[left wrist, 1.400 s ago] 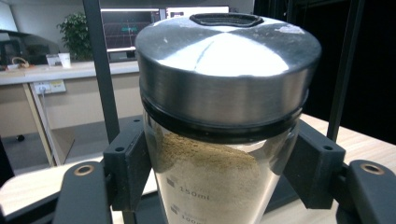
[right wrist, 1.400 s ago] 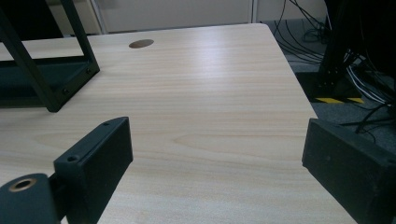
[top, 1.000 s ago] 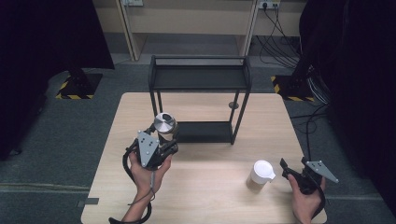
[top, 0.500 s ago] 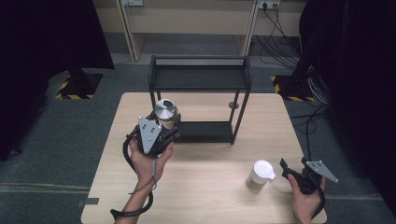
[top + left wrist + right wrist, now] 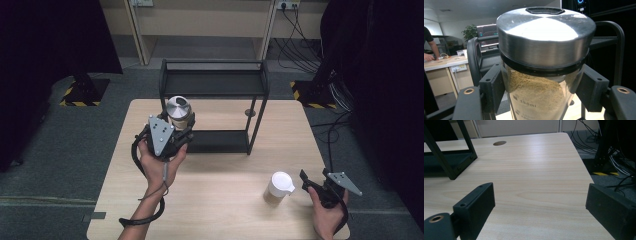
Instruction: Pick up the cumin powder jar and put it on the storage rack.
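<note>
Between the black pads of the left hand-held gripper (image 5: 541, 100) stands a clear measuring jar with a brushed-steel lid and tan powder inside (image 5: 541, 82), clamped on both flanks below the lid. Its long axis runs upright, lid uppermost, and seen from above the jar (image 5: 179, 111) sits just ahead of the left hand (image 5: 159, 159), lifted off the pale wooden surface (image 5: 220, 210). Directly beyond it rises the black two-tier metal shelf rack (image 5: 212, 82); the jar is level with the rack's left front post, so the coming move, judged from this, turns on carrying it past that post onto a tier. Whether it already clears the lower tier's edge is hard to tell from above.

Off to the right and well apart, the right hand-held gripper (image 5: 325, 186) rests low with its jaws spread wide and nothing between them (image 5: 539, 202). Just beside it stands a small cup with a white lid (image 5: 279, 188), untouched. The left hand is plainly nearer the rack.
</note>
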Tool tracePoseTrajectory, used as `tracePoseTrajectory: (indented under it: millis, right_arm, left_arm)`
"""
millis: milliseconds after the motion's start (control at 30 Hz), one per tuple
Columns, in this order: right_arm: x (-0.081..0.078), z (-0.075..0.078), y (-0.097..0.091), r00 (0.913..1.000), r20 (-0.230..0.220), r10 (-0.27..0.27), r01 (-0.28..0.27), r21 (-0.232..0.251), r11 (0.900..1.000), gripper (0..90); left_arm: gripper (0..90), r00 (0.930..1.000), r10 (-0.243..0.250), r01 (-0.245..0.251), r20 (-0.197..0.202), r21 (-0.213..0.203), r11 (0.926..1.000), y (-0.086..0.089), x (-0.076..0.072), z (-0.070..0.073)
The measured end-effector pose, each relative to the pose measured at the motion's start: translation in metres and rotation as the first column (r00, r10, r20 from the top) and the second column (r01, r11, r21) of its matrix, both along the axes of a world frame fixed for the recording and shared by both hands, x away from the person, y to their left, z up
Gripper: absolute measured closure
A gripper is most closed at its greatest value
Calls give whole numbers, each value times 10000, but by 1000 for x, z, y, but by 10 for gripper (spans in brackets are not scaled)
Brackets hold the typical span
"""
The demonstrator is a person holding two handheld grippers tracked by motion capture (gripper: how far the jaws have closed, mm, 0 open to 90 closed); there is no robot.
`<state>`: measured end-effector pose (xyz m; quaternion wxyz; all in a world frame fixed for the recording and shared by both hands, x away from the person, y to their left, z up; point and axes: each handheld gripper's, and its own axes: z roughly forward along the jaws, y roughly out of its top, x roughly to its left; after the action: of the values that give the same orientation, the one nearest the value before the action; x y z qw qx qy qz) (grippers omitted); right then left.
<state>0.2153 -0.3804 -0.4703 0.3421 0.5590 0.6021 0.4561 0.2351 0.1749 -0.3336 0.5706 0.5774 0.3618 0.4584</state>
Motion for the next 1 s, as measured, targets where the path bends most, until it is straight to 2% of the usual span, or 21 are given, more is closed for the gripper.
tracePoseTrajectory:
  millis: [567, 1000]
  right_arm:
    - [0, 0, 0, 10000, -22, 7, -7, 21, 10000, 89]
    - [0, 0, 0, 10000, -4, 31, -31, -10, 10000, 89]
  left_arm:
    - [313, 9999, 72, -74, 119, 116, 9999, -1, 13, 25]
    - [313, 9992, 172, -170, 357, -43, 9998, -2, 19, 45]
